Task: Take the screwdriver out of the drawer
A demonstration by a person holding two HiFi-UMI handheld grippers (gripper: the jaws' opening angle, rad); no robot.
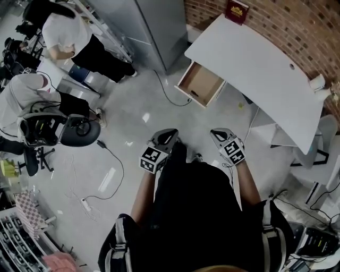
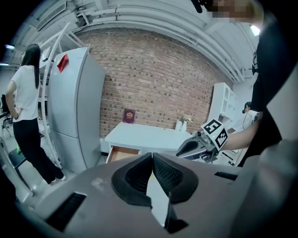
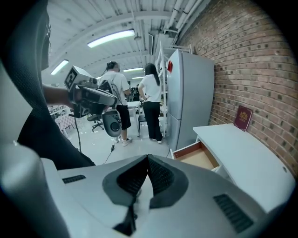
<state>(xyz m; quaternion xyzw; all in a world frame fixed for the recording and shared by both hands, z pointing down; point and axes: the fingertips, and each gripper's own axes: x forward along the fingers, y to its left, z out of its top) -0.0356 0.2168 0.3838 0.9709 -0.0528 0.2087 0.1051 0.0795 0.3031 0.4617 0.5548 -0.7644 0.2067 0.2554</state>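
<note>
An open wooden drawer (image 1: pixel 201 84) sticks out from under the white desk (image 1: pixel 255 64), a good way in front of me. A small dark thing (image 1: pixel 194 93) lies near the drawer's front; it is too small to tell what it is. Both grippers are held close to my body, far short of the drawer. My left gripper (image 1: pixel 169 133) is shut, its pads meeting at the tips (image 2: pixel 152 154) with nothing between them. My right gripper (image 1: pixel 217 133) is shut and empty too (image 3: pixel 148 157). The drawer (image 2: pixel 122 153) (image 3: pixel 198 157) shows beyond the jaws in both gripper views.
A tall grey fridge (image 1: pixel 154 26) stands left of the desk by the brick wall. A red book (image 1: pixel 236 10) leans at the desk's far end. Cables (image 1: pixel 170 95) trail over the floor. People (image 1: pixel 69 37) and an office chair (image 1: pixel 58 130) are at the left.
</note>
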